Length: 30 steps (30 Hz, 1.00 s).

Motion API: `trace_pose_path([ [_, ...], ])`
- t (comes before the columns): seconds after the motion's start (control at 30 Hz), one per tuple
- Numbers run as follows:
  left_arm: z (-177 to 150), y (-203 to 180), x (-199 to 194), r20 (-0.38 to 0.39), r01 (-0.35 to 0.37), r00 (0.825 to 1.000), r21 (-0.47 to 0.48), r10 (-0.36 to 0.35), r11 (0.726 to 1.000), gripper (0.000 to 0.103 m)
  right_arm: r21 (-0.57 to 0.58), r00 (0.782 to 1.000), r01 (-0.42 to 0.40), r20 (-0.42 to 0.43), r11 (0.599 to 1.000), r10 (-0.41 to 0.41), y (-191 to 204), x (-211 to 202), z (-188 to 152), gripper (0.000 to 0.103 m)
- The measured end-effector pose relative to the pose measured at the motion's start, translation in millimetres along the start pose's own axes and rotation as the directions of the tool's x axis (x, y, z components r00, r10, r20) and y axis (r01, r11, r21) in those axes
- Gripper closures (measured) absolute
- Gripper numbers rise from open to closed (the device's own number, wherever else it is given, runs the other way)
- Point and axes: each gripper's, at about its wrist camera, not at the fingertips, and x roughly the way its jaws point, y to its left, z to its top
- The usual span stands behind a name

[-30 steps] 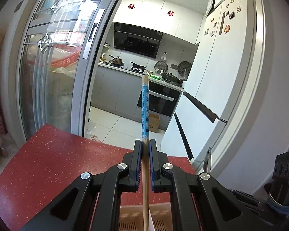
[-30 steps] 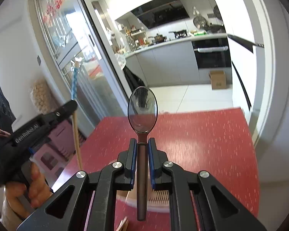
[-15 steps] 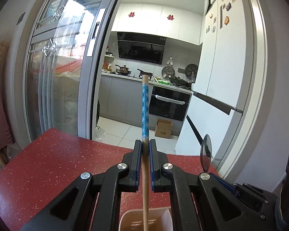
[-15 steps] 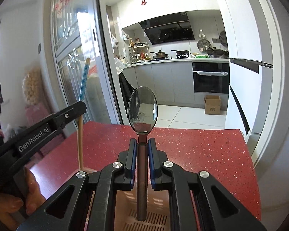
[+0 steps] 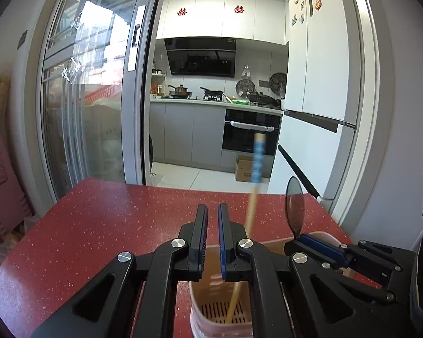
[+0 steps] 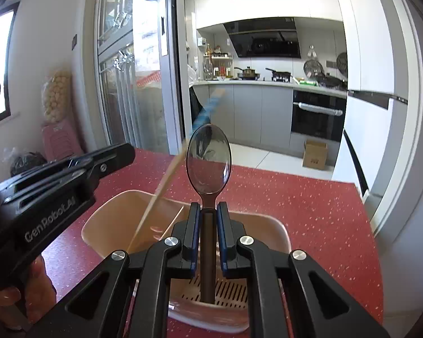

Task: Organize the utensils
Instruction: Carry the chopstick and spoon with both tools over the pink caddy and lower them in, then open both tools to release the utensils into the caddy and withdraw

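**Chopstick dropped in holder, spoon poised above it**

The left tongs (image 5: pixel 212 236) stand released, empty. A blue-patterned chopstick (image 5: pixel 253 186), blurred, leans inside the beige utensil holder (image 6: pixel 104 219) on the red worktop (image 5: pixel 98 225). The right tongs (image 6: pixel 207 233) are clenched on a dark spoon (image 6: pixel 208 160), handle pointing into the holder. Risk: let go off-centre, the spoon could strike the divider or tip the holder. The left tool reads "GenRobot.AI".

red table (image 5: pixel 98 225), sunlit glass door (image 5: pixel 79 98), kitchen

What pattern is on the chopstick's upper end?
Blue and white on the chopstick, bare wood below; clearest in the left wrist view.
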Motion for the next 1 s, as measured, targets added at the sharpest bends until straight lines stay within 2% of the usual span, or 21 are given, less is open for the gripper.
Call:
trace_pose_path([
  [0.27, -10, 3, -7, -0.036, -0.012, 0.999, -0.013, 0.011, 1.000, 0.067, -0.001, 0.999, -0.009, -0.046, 1.000, 0.009, 0, -3, -4, 0.089],
  [0.3, -10, 4, -8, -0.035, -0.011, 0.999, -0.016, 0.011, 1.000, 0.067, 0.007, 0.998, -0.017, -0.053, 1.000, 0.017, -1, -5, -5, 0.082],
  [0.33, -10, 4, -8, -0.037, -0.012, 0.999, -0.021, 0.012, 1.000, 0.067, 0.019, 0.998, -0.023, -0.055, 1.000, 0.024, -2, -7, -4, 0.065],
  [0.4, -10, 6, -10, -0.042, -0.020, 0.999, -0.029, 0.019, 0.999, 0.067, 0.054, 0.998, -0.036, -0.049, 0.998, 0.039, -6, -12, -1, 0.049],
  [0.53, -9, 8, -16, -0.051, -0.036, 0.998, -0.024, 0.034, 0.999, 0.067, 0.144, 0.996, -0.078, -0.028, 0.987, 0.083, -22, -23, 13, 0.049],
  [0.63, -9, 11, -21, -0.065, -0.053, 0.996, -0.016, 0.052, 0.998, 0.067, 0.259, 0.992, -0.112, -0.023, 0.959, 0.122, -42, -20, 29, 0.049],
  [0.73, -15, 16, -27, -0.097, -0.055, 0.994, -0.008, 0.054, 0.998, 0.067, 0.407, 0.983, -0.141, -0.054, 0.903, 0.178, -70, 2, 48, 0.049],
  [0.9, -30, 22, -36, -0.160, -0.075, 0.984, 0.020, 0.077, 0.997, 0.067, 0.520, 0.965, -0.134, -0.126, 0.844, 0.231, -88, 50, 61, 0.049],
  [0.97, -35, 25, -39, -0.182, -0.077, 0.980, 0.027, 0.080, 0.997, 0.066, 0.549, 0.955, -0.144, -0.142, 0.823, 0.262, -88, 65, 62, 0.054],
  [1.0, -38, 25, -39, -0.193, -0.080, 0.978, 0.032, 0.085, 0.996, 0.066, 0.551, 0.952, -0.148, -0.146, 0.821, 0.270, -88, 69, 63, 0.067],
])
